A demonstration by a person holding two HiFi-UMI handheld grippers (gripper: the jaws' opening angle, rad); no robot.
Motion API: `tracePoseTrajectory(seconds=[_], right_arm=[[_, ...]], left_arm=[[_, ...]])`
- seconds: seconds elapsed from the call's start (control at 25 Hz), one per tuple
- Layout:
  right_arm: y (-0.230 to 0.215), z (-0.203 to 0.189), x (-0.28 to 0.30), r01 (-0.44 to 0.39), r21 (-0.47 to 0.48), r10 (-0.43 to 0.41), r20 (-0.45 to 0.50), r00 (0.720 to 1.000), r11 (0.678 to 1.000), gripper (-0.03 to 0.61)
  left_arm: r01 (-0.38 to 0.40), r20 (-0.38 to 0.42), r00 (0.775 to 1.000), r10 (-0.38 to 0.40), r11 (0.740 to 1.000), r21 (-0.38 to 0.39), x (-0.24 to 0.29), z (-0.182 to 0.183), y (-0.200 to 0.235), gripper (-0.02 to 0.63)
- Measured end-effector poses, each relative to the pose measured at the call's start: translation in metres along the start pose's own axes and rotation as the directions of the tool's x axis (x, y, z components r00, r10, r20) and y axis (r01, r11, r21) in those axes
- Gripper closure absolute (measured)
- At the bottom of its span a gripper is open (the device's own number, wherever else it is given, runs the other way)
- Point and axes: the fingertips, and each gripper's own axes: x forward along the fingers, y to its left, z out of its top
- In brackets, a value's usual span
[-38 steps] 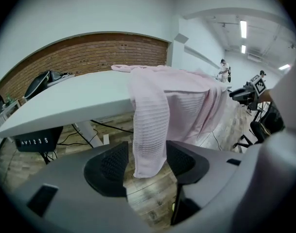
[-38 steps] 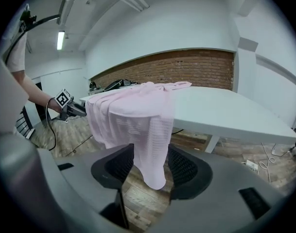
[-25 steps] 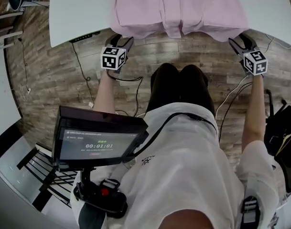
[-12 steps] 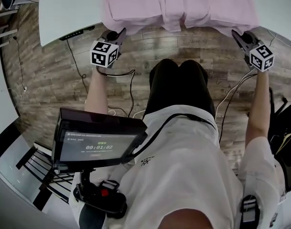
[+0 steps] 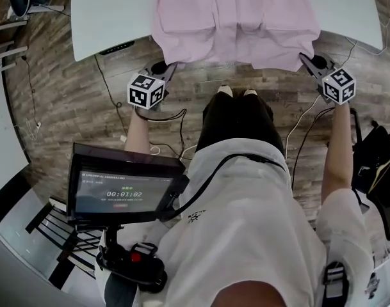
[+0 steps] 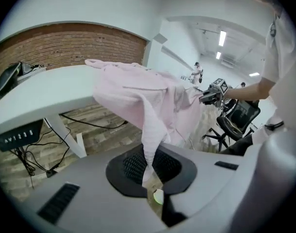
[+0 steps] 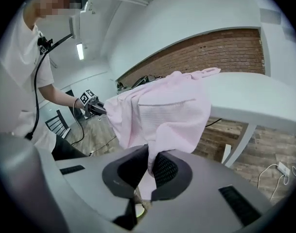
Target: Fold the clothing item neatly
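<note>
You pinched near corners of the pale-pink fabric shirt (image 5: 239, 18) w/ L gripper (image 5: 168, 68) & R gripper (image 5: 304, 59) — edge spread for folding.

Readable text: one clear item. The dark flat screen (image 5: 125, 192) mounted at my chest shows a timer in pale digits, 00:01:02. The smaller line above it is too fine to read.

The dark control strip (image 6: 17, 139) under the white tabletop (image 6: 45, 93) carries pale characters. The last three look like 1 2 3; the first two are unclear.

The white cube (image 5: 146, 91) on my left gripper (image 5: 171, 66) and the twin cube (image 5: 339, 85) on my right gripper (image 5: 303, 57) bear black-and-white square markers, with no lettering.

The small dark print (image 5: 196, 215) on my white shirt (image 5: 246, 235) is illegible.
</note>
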Motion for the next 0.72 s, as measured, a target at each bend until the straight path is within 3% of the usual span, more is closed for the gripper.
tracePoseTrajectory(seconds=[0.48,0.72], right_arm=[[0.060,0.081,-0.067,0.035,-0.026,-0.034,0.036,0.999,0.999,0.569],[0.066,0.142,-0.060,0.089,-0.017,-0.088,0.083,0.993,0.996,0.569]], left_arm=[[0.060,0.121,0.991,-0.063,0.998,0.026,-0.084,0.095,-0.070,0.601],[0.053,0.171,0.984,-0.056,0.998,0.021,-0.107,0.131,-0.043,0.601]])
